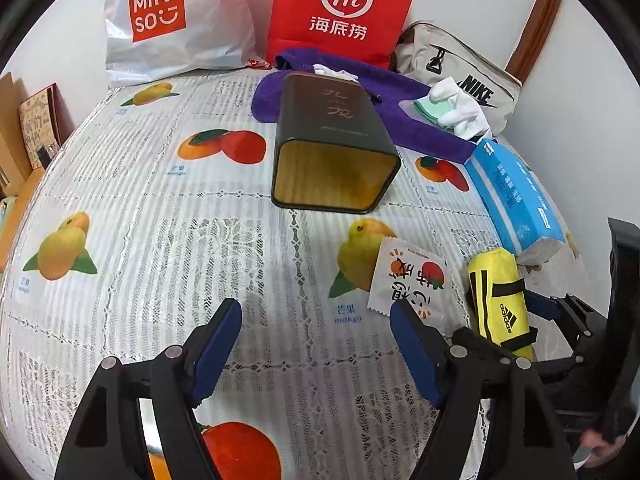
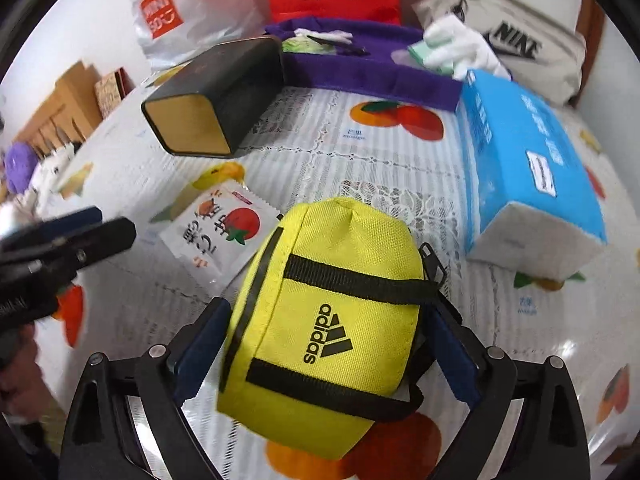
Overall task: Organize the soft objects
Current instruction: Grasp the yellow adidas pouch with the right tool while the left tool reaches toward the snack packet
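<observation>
A small yellow Adidas bag sits between the fingers of my right gripper, which are shut on it just above the tablecloth; it also shows in the left wrist view. My left gripper is open and empty over the cloth. A white snack packet lies left of the bag, also in the right wrist view. A dark tin lies on its side, open end toward me. A blue tissue pack lies at the right. A purple cloth tray holds white and green cloths.
A white Miniso bag, a red paper bag and a grey Nike bag stand against the back wall. The fruit-print tablecloth covers the table. Cardboard boxes stand at the left edge.
</observation>
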Tool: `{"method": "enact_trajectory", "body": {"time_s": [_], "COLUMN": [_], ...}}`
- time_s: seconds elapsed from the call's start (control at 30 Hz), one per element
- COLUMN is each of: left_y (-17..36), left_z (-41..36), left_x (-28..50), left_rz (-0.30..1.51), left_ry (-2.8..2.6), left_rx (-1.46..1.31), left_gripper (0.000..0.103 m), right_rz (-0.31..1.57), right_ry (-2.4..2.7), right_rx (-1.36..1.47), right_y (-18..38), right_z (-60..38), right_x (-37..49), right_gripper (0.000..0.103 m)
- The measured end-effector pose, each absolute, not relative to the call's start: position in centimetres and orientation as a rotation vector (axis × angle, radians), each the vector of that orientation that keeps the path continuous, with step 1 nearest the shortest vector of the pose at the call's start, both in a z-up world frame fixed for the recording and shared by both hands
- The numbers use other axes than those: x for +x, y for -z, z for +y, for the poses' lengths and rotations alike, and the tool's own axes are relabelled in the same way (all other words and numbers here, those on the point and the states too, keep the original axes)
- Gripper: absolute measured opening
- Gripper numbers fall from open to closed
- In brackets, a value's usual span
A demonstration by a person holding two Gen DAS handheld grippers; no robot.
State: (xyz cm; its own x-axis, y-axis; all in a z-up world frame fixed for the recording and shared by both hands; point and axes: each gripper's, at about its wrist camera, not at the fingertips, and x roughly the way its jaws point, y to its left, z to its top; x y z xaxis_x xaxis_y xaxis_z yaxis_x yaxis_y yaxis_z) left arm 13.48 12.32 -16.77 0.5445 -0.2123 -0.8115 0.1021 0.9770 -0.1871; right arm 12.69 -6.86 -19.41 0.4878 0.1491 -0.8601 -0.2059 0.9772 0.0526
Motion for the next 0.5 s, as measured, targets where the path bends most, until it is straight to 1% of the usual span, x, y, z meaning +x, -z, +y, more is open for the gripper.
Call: {"method": "enact_trajectory", "body": {"time_s": [0.03, 0.07, 0.1, 0.23, 0.5], "left_y": [16.9, 17.0, 17.1, 17.4, 17.8], "left_z": [12.2, 12.0, 11.8, 10.8, 6.6], "left_x": [13.5, 13.5, 13.5, 13.5, 14.0], "left_rz": [0.98, 0.983, 0.984, 0.986, 0.941], "left_ry": [0.187, 0.186, 0.186, 0.21, 0.297], "left_rx": [-0.118, -0.111, -0.105, -0.095, -0.011], "left_gripper": [0.075, 0.075, 0.075, 0.075, 0.076], "right_rz": [1.025, 1.016, 1.01, 1.009, 1.008], "right_ry": [-0.218, -0.22, -0.234, -0.265, -0.267], "right_rx": [-0.061, -0.063, -0.062, -0.06, -0.067], "right_y": [19.3, 19.2, 19.1, 18.8, 18.8], "right_z": [-7.1, -7.4, -7.9, -9.6, -13.7], "right_x": [12.5, 12.4, 12.2, 11.6, 9.7], "right_gripper": [0.091, 0.084, 0.08, 0.073, 0.072]}}
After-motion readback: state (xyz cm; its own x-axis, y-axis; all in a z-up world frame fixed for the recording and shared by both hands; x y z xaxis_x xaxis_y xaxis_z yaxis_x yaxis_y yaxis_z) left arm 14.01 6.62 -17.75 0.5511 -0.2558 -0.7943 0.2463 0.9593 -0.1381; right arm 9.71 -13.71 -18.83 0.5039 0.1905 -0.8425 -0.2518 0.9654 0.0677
